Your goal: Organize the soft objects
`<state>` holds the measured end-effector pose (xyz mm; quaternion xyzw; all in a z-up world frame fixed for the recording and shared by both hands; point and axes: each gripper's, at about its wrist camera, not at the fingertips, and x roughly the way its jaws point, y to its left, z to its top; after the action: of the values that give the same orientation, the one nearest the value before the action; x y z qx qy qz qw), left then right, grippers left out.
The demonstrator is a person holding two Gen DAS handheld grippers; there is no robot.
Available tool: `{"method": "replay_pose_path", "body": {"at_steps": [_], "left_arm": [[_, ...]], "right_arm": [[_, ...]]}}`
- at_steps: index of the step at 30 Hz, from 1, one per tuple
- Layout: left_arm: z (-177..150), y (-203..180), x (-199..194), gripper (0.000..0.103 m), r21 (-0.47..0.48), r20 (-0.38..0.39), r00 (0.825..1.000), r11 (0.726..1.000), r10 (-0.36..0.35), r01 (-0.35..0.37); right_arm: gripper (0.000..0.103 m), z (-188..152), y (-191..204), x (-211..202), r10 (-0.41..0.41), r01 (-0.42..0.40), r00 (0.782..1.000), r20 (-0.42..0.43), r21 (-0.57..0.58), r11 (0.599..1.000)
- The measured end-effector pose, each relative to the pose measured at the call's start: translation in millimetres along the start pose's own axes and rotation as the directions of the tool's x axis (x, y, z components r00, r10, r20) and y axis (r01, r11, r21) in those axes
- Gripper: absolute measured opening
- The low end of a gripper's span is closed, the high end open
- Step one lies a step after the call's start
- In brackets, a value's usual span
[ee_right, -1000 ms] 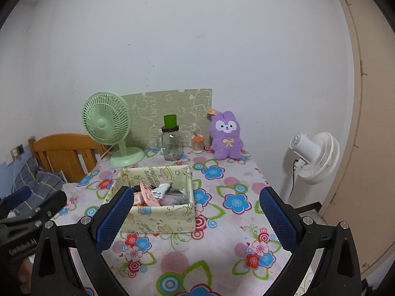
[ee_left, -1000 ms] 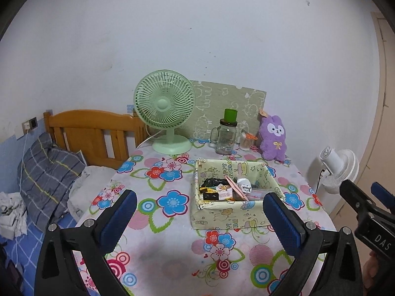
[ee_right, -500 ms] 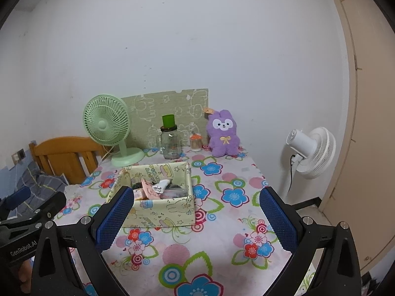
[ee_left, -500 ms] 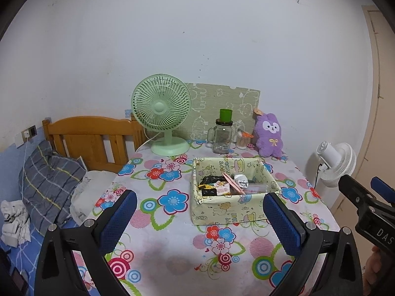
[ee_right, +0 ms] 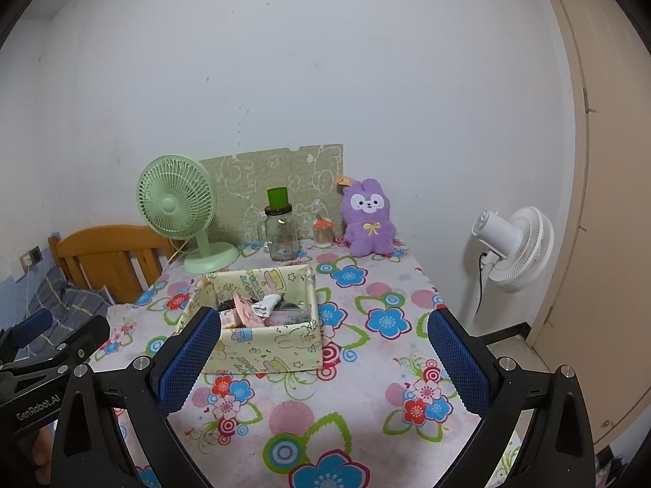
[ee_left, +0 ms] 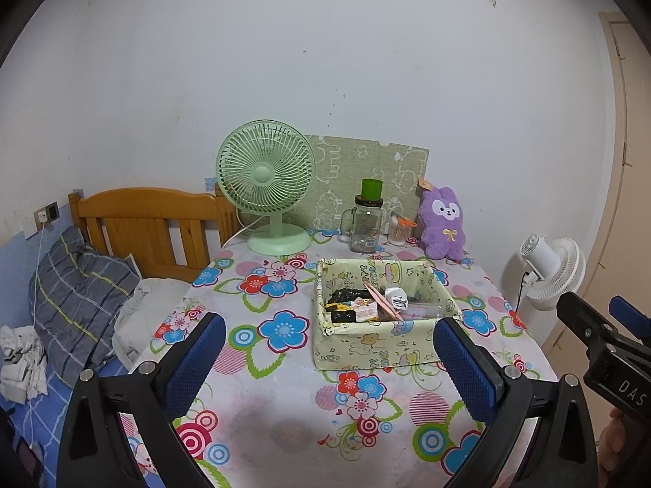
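Both grippers have backed off from the table since a second ago: the fabric box and the back-row items look smaller and more tablecloth shows under the fingers. Nothing on the table has shifted.

Left gripper (ee_left: 329,360) has its jaws spread wide and holds nothing, hovering over the near part of the table (ee_left: 285,427). Right gripper (ee_right: 323,360) is the same, wide apart and empty. Each one shows at the edge of the other's view.

Counts: one purple plush bunny (ee_left: 442,223), upright at the far edge by the wall, ahead and to the right of the left gripper, ahead and slightly right of the right gripper, well apart from both. One fabric box (ee_left: 378,317), straight ahead of the left gripper between its fingertips, ahead-left of the right gripper; it holds a jumble of small items, too mixed to count. One green desk fan (ee_left: 266,185), far left. One glass jar (ee_left: 366,223) with a green cup on top, between fan and bunny. One small jar with an orange lid (ee_left: 398,231), just beside the bunny. One patterned board (ee_left: 366,175) against the wall. One white floor fan (ee_right: 514,248) off the table's right side. One wooden bed headboard (ee_left: 150,223) and one plaid pillow (ee_left: 77,297) to the left.
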<state>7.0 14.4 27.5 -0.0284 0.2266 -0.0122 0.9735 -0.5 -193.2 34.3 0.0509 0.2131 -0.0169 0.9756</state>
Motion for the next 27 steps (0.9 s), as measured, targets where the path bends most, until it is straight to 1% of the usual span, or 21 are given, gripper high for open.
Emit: {"method": "replay_pose_path", "body": {"at_steps": [17,27], "left_arm": [[0,-13,1,0.103,0.017,0.001,1.0,1.0,-0.003,0.003],[0,-12,2,0.103,0.015,-0.002,1.0,1.0,-0.004,0.004]], "right_arm": [[0.103,-2,-6,2,0.012,-0.012,1.0,-0.011,0.022,1.0],[0.103,-2,-7,3,0.01,-0.01,1.0,-0.013,0.025,1.0]]}}
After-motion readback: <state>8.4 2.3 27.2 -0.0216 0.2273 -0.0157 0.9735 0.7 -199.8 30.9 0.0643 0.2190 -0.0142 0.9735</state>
